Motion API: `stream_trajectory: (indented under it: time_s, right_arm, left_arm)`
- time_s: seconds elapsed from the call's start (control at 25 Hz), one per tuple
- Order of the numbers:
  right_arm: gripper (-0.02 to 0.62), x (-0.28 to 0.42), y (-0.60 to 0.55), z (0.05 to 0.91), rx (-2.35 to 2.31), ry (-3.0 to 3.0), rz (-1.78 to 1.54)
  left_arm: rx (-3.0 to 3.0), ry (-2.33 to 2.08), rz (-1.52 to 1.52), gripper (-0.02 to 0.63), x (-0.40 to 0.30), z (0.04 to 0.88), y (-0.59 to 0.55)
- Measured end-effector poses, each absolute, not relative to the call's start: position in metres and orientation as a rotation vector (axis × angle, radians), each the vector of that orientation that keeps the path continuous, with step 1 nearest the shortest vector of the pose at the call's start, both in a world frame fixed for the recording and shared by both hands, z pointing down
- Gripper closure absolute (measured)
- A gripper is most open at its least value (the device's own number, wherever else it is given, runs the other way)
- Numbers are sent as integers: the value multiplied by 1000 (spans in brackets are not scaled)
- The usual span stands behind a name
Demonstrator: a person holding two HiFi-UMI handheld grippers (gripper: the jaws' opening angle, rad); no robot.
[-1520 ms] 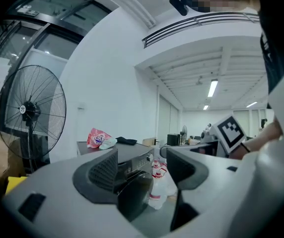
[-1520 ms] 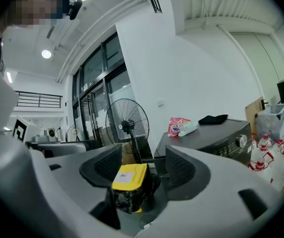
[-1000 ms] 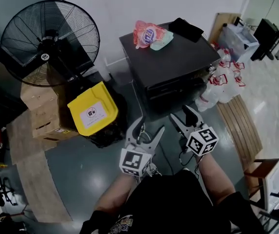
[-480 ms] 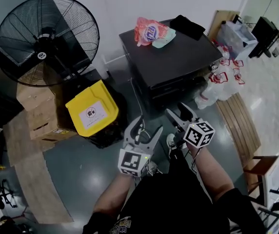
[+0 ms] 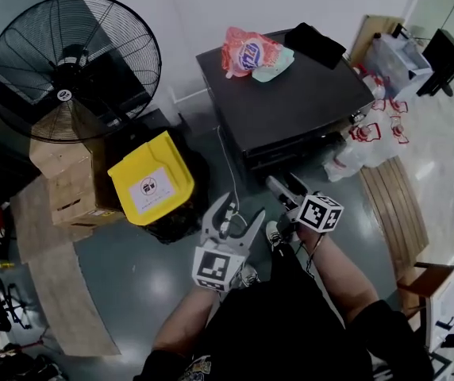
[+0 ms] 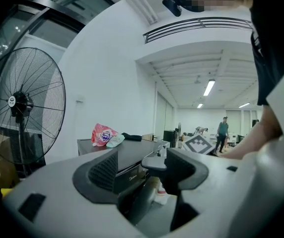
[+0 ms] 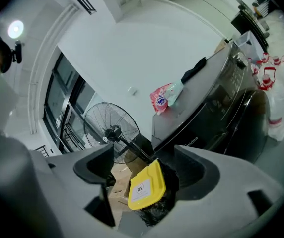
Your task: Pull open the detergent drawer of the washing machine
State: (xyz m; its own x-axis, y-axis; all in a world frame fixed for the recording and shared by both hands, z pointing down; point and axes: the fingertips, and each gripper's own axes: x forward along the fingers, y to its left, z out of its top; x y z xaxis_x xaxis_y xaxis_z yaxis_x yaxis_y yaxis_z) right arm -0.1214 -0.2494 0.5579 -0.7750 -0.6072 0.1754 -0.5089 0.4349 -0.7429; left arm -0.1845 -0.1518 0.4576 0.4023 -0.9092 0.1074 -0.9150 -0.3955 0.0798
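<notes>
The dark washing machine point(image 5: 290, 94) stands against the white wall, its front panel point(image 5: 290, 153) facing me. On its lid lie a pink detergent bag point(image 5: 247, 54) and a black cloth point(image 5: 314, 44). I cannot make out the detergent drawer itself. My right gripper point(image 5: 286, 185) hovers just before the lower front, apart from it; its jaws have just been opening and nothing is between them. My left gripper point(image 5: 236, 210) hangs open and empty over the floor, further back. In the right gripper view the machine's front point(image 7: 216, 108) fills the right side.
A large black fan point(image 5: 72, 62) stands at the left. A yellow bin lid point(image 5: 149, 177) on a black bag and cardboard boxes point(image 5: 68, 181) sit below it. White plastic bags point(image 5: 362, 145) and a slatted wooden board point(image 5: 394, 213) lie right of the machine.
My right gripper has dropped and come closer to the machine's front, rolling so its marker cube faces up, and its jaws stand wider. The left gripper has edged forward a little.
</notes>
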Motion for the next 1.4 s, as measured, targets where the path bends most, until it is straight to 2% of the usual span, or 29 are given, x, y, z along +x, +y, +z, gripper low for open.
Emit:
stream_trajectory:
  time_s: [0.6,1.4]
  right_arm:
    - [109,-107,-322,652,-960,2042,-1800]
    - [106,-114,-370,684,-875,1934,-1863]
  left_arm:
    - [2433,-1620,147,327,-169,489,-226]
    - [2386,-1617,216,327,-155,514,-245]
